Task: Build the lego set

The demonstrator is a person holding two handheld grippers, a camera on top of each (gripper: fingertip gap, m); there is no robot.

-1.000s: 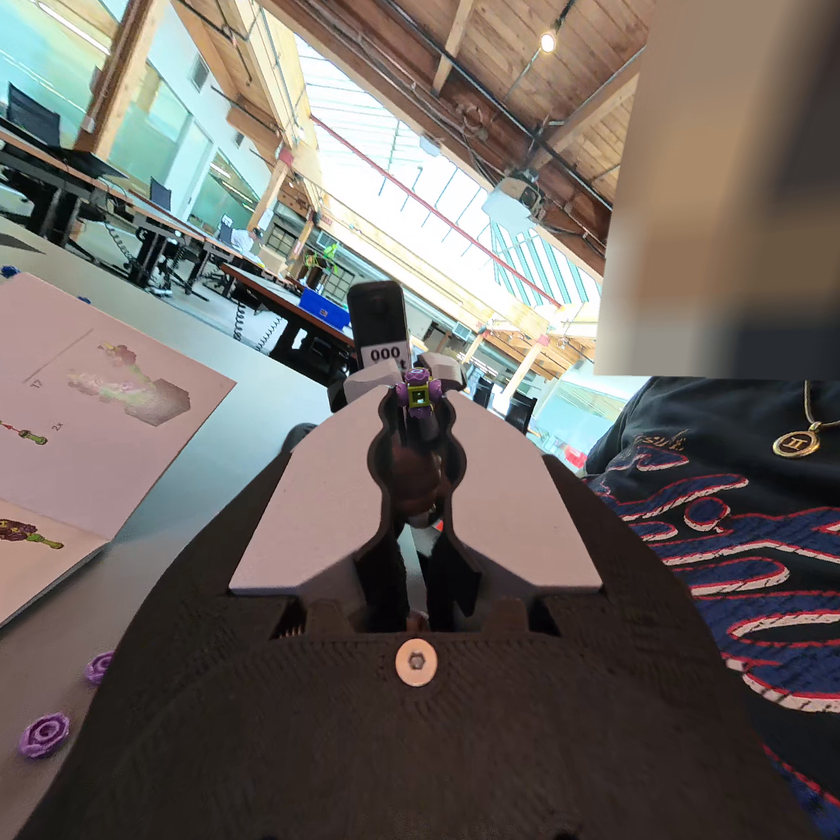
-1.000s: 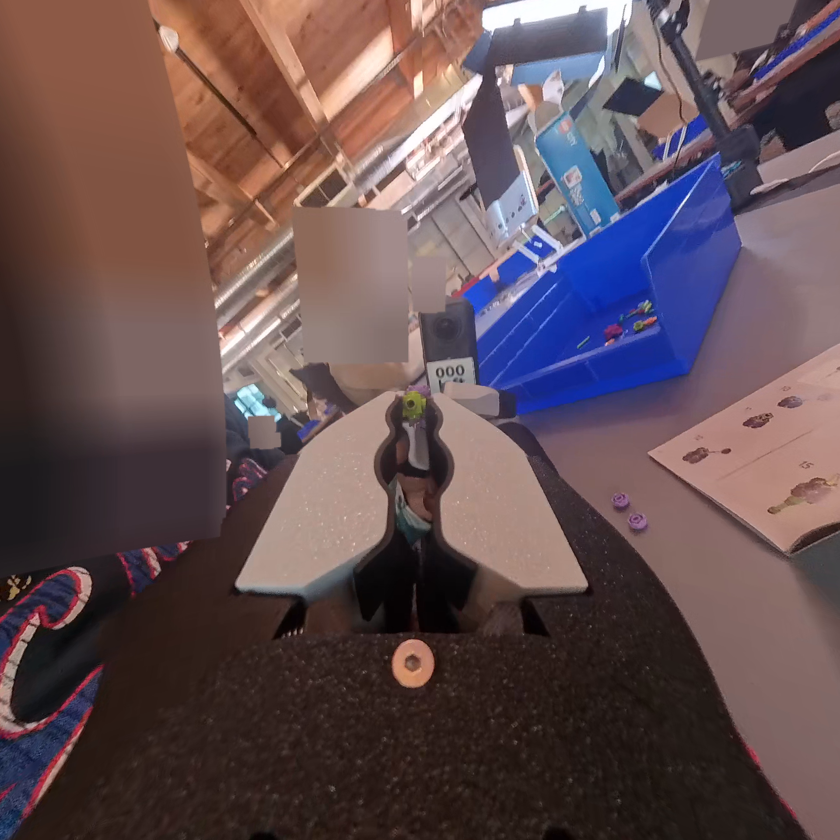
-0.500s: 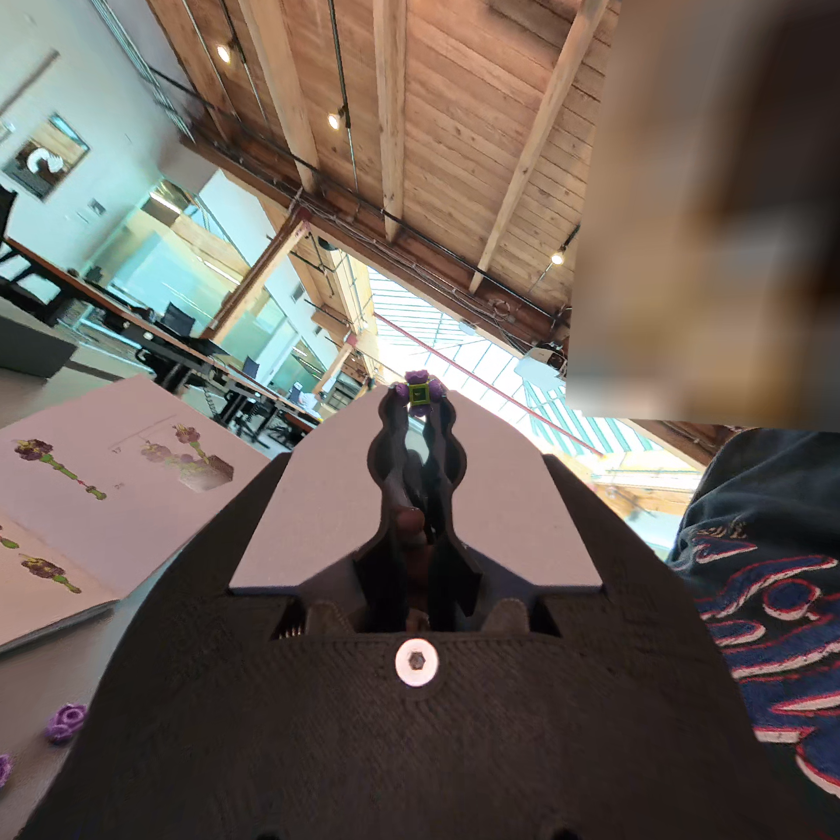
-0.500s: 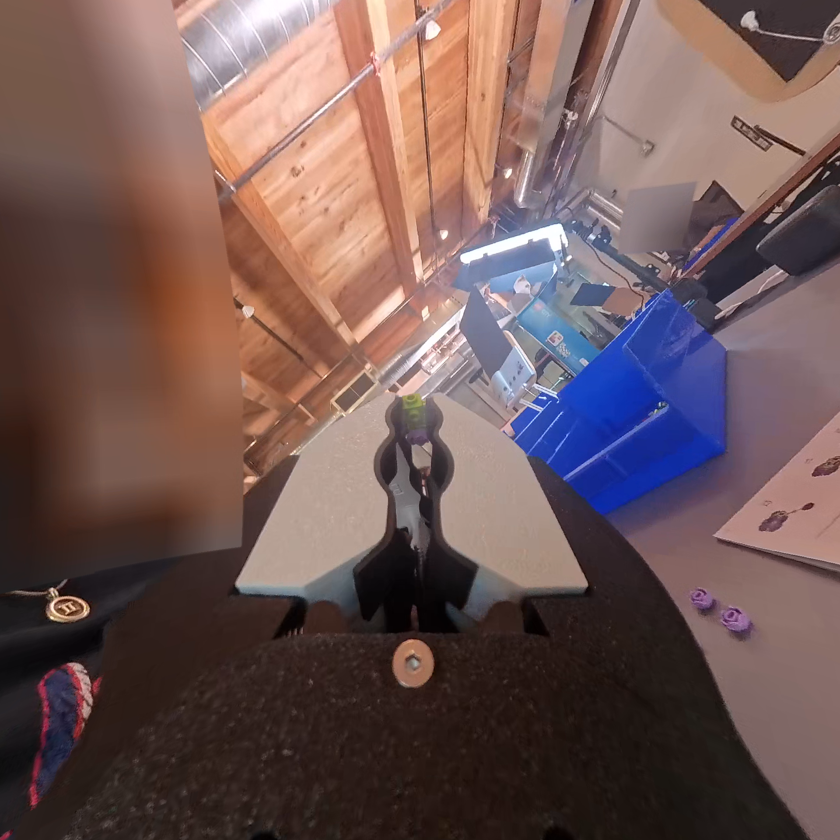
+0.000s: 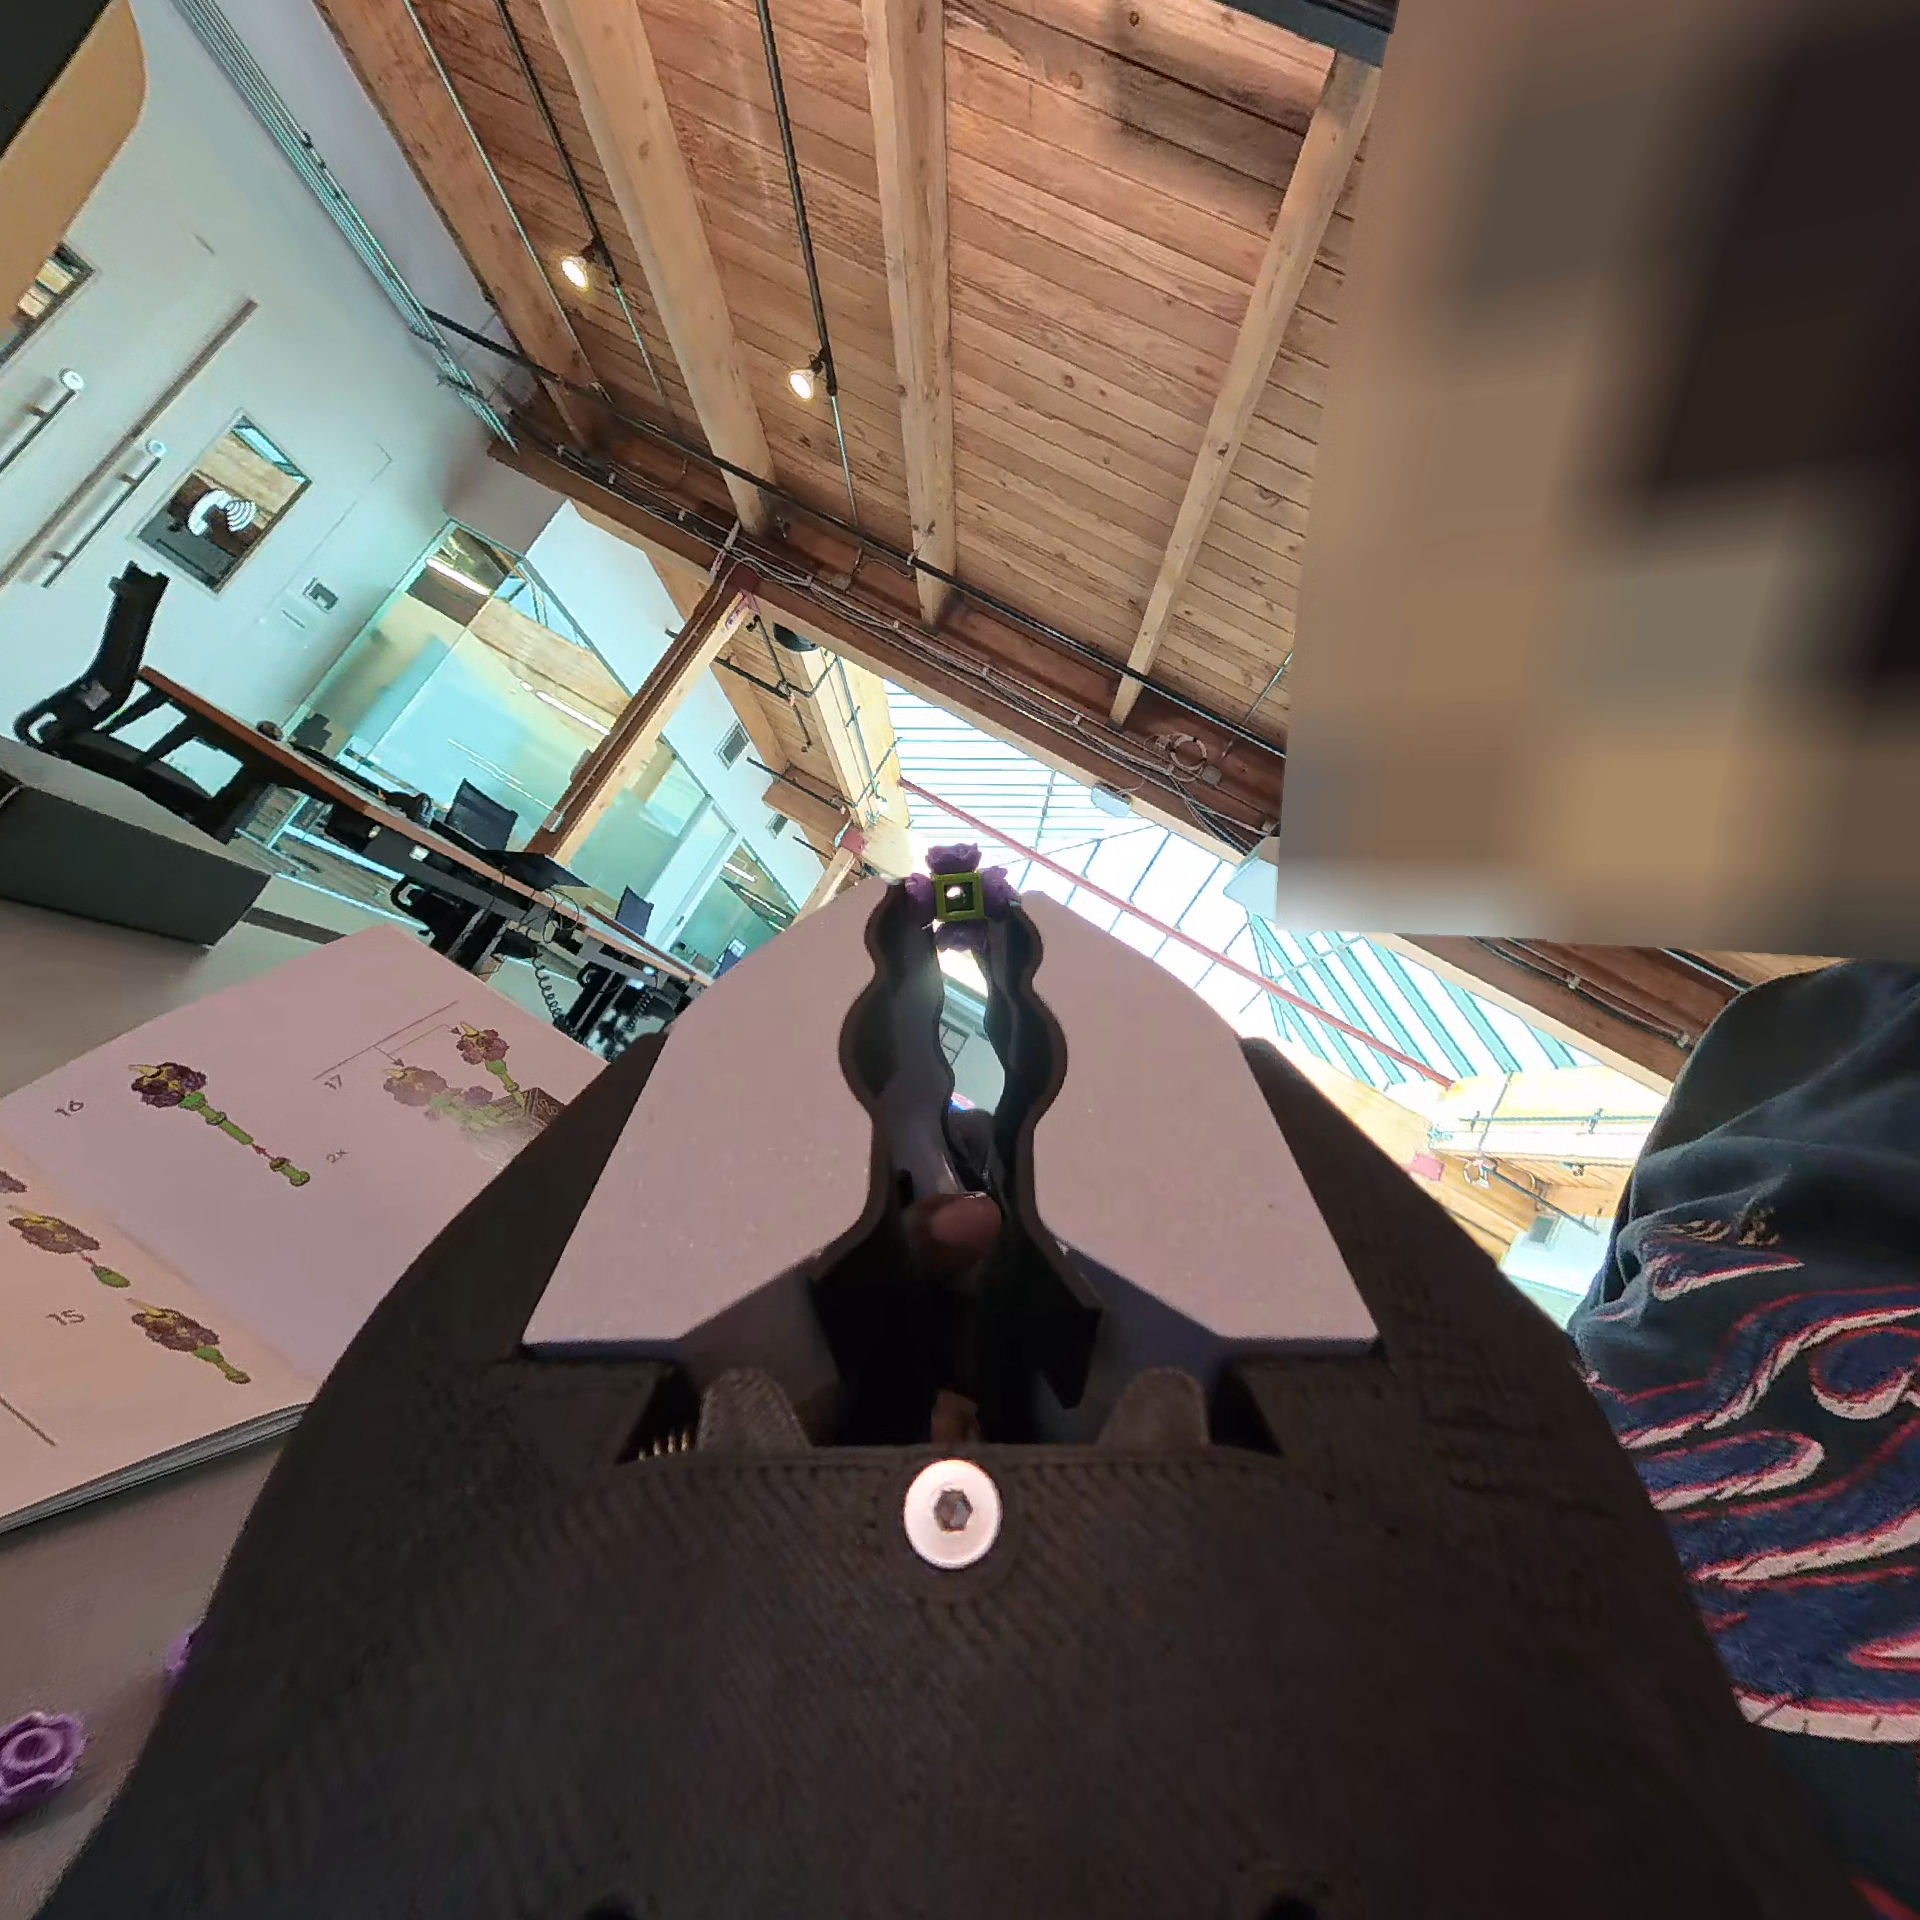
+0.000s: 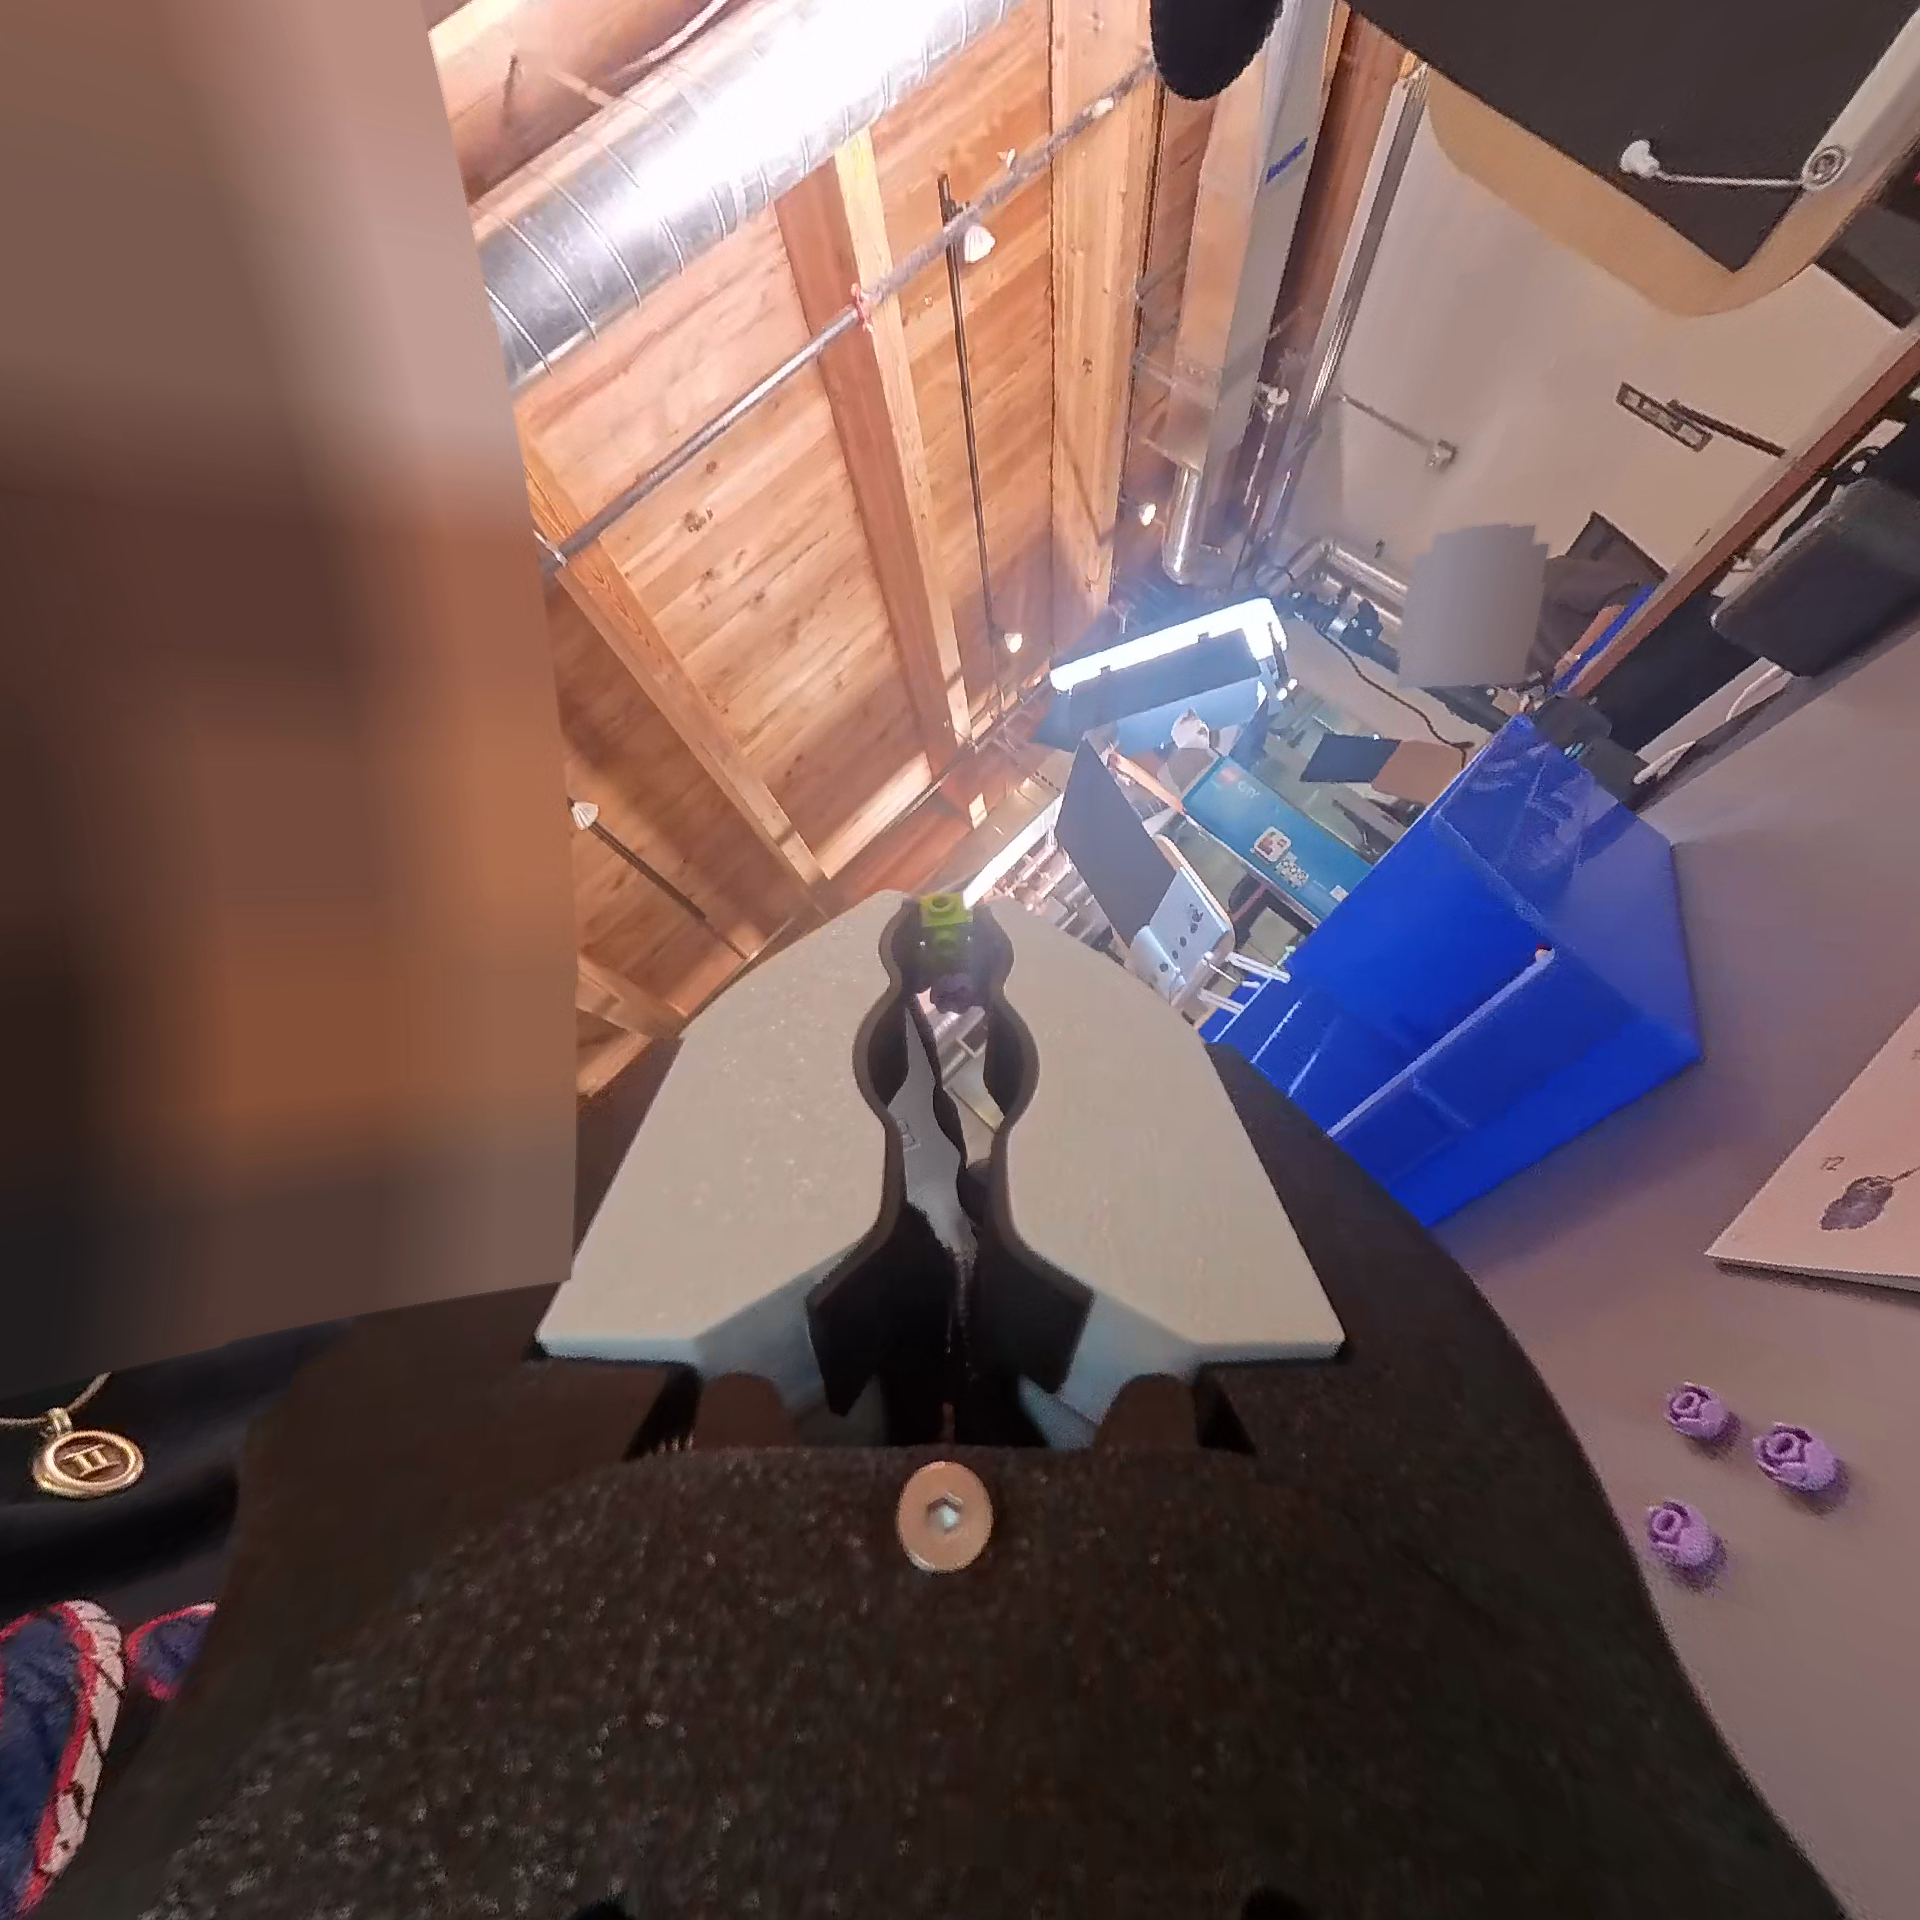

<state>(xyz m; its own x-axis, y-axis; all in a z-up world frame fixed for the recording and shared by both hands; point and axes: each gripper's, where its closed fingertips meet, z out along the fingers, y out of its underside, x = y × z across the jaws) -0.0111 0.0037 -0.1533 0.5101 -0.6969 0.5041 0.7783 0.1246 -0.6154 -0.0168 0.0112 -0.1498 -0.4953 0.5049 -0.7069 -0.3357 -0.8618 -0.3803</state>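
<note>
Both are tilted up off the counter (image 6: 1766,1039). The left hand-held gripper (image 5: 958,902) is clamped on a purple-and-green flower cluster (image 5: 958,896) at its tips; the right hand-held gripper (image 6: 943,925) pinches a green stem piece (image 6: 941,914), its long axis running along the fingers.

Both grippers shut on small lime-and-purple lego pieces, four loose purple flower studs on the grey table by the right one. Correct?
Not quite: the right wrist view shows three loose purple flower studs on the grey table, not four. The left gripper and right gripper each pinch a lime-and-purple lego piece.
</note>
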